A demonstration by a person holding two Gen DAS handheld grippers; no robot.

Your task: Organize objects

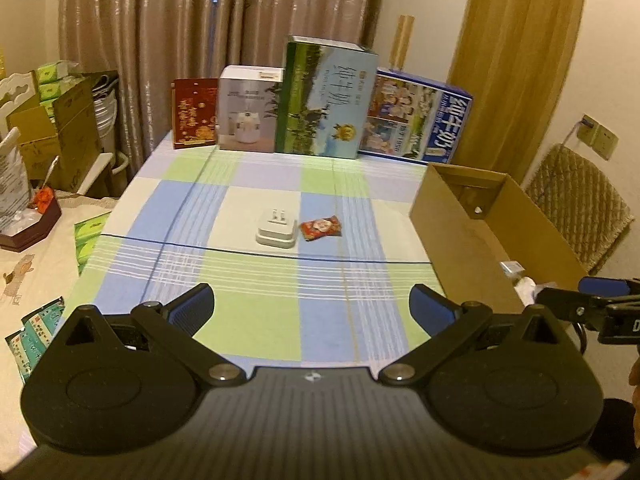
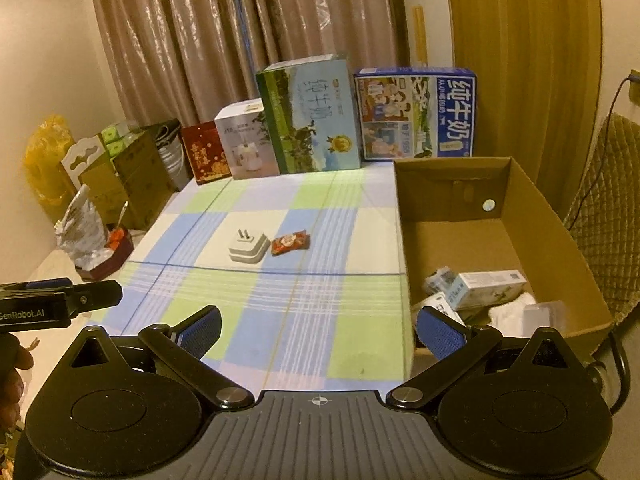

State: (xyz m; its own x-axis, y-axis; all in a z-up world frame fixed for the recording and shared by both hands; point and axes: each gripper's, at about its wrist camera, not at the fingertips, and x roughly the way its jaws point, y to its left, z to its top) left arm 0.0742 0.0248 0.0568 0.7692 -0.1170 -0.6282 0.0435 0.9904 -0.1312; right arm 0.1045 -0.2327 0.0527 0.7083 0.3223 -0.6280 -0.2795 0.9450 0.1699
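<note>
From the left wrist camera, the left gripper [image 1: 311,310] hung above the near part of the checked blue, green and white tablecloth [image 1: 256,320], its blue-padded fingers [image 1: 192,308] spread wide with nothing between them. Well ahead, near the middle of the cloth, lay the white plastic plug adapter [image 1: 277,231], prongs pointing up, and just beside it on the right the small red crinkled snack packet [image 1: 321,228]; whether the two touched could not be told. The open brown cardboard box [image 1: 460,240] stood along the right edge of the table. A row of printed cartons [image 1: 326,100] stood upright at the far end. The tip of the right gripper [image 1: 592,300] showed at the right edge.

From the right wrist camera, the right gripper [image 2: 318,334] likewise held its fingers [image 2: 440,336] wide apart and empty, over the near edge of the cloth beside the box. The adapter [image 2: 249,247] and packet [image 2: 291,242] lay ahead and a little left, clear of both grippers. Inside the cardboard box [image 2: 520,184], several small white cartons and wrappers [image 2: 480,292] were gathered at the near end.

The adapter looked rigid, light and smooth-sided, so it probably called for a grip across its two flat opposite sides, low on the body and below the prongs, since glossy plastic may slip. The packet looked soft, very light and crushable; a gentle pinch across its narrow middle or at a sealed end would likely serve, though its low profile on the cloth could make the fingers snag fabric.
</note>
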